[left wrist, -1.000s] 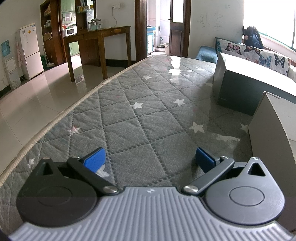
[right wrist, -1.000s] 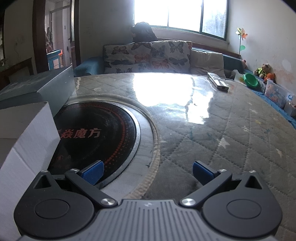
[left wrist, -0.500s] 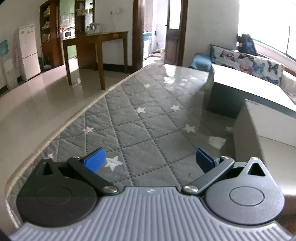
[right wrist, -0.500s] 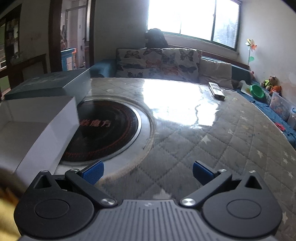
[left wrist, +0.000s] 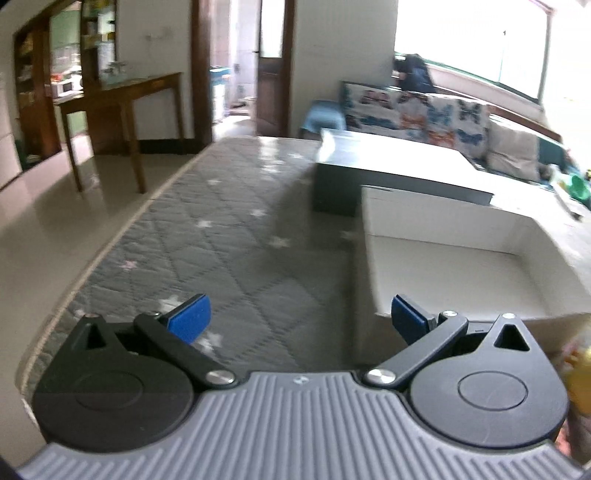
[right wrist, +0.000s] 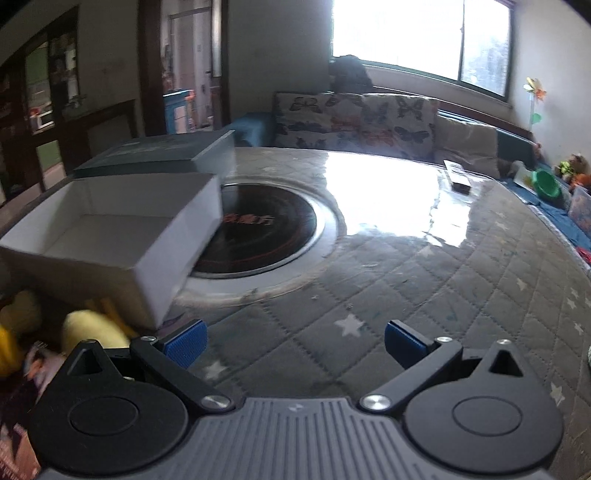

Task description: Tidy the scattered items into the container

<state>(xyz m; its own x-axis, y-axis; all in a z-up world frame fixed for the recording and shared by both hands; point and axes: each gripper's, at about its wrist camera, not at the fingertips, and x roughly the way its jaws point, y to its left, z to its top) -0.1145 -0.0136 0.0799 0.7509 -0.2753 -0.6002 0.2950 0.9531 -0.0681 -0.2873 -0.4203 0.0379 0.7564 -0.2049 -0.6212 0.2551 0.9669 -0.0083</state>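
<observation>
While the white box (right wrist: 110,236) is sitting open and showing a bare floor ahead-left of the right gripper (right wrist: 293,341), the yellow items (right wrist: 92,332) are lying outside it, just past its near wall and left of the right tool's left finger; too blurred to identify. From the left gripper (left wrist: 299,317) the same box (left wrist: 454,266) is lying ahead-right, with a yellow blur at that view's far right edge. Both grippers are standing wide open, holding nothing.

Risks, my read:
- Both views are smearing, so a grab now is likely missing or clipping the box's near wall.
- Box looks like light card; a nudge is probably sliding it on the glossy cover.
- Items are crowding the wall, so a finger is likely wedging between item and box.
- Soft-looking yellow things may be squashing or slipping between the pads.

Surface: grey quilted star-pattern cover (right wrist: 443,295) under a shiny clear sheet, round black cooktop (right wrist: 266,229) just ahead, dark lid-like box (right wrist: 159,155) behind the white one, remote (right wrist: 457,176) far ahead-right. Room: butterfly-print sofa (right wrist: 354,118) and bright window (right wrist: 417,33) beyond; wooden table (left wrist: 122,99) and doorway ahead-left of the left tool.
</observation>
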